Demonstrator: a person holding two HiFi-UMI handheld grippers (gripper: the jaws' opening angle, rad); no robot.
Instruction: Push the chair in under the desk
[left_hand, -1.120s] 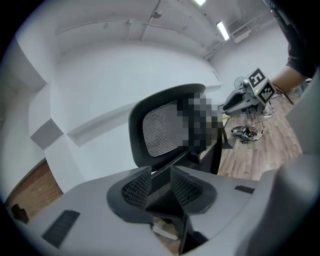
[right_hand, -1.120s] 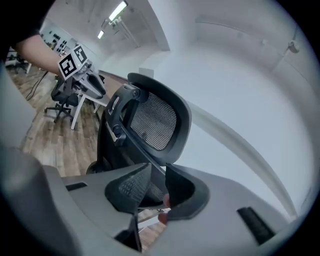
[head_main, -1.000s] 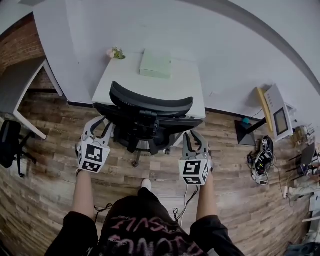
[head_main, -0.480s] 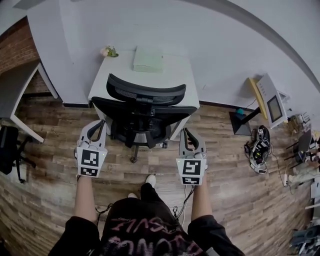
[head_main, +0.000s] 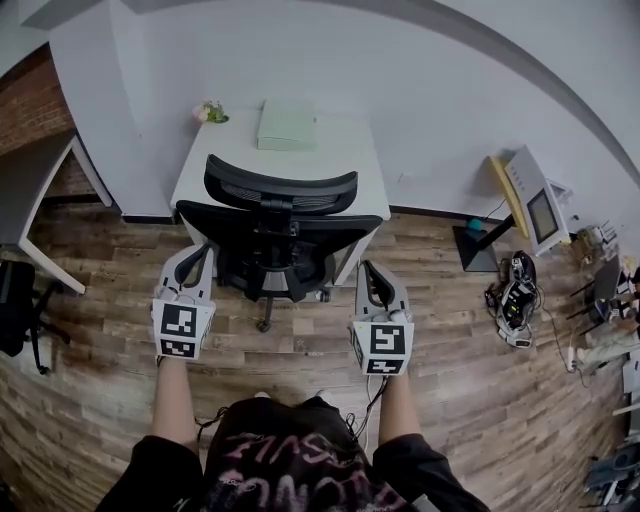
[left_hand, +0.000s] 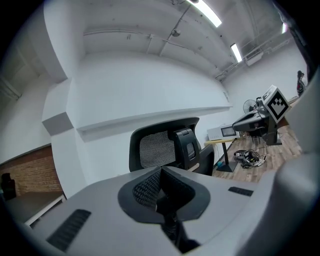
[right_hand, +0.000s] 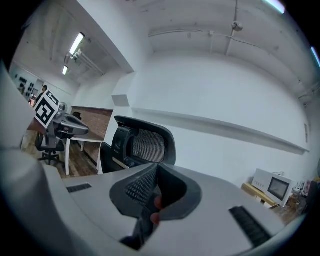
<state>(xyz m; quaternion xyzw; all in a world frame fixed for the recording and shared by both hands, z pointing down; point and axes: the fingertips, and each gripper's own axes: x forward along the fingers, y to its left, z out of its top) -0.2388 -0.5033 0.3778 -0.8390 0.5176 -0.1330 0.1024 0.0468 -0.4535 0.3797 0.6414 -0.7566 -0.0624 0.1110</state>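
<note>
Now that the grippers have backed off: the left gripper (head_main: 198, 254) and the right gripper (head_main: 371, 270) sit at lower centre of the head view, apart from the office chair (head_main: 275, 225). A second ago they were in at its sides with jaws parted.
Left gripper: clenched tight, nothing between the jaws.
Right gripper: clenched as well, and empty.
Office chair: upper centre, its backrest overlapping the front edge of the white desk (head_main: 368, 175), the seat tucked beneath.
Meaning for the task: hands off and chair in, so I'd call the push done, or a last nudge short of it.
Count, centre: one office chair, one white desk, two grippers.
Count, desktop: one green box (head_main: 287, 123), one small potted plant (head_main: 209, 112).
Count, far left: one more dark chair (head_main: 12, 305), one side desk (head_main: 40, 190).
</note>
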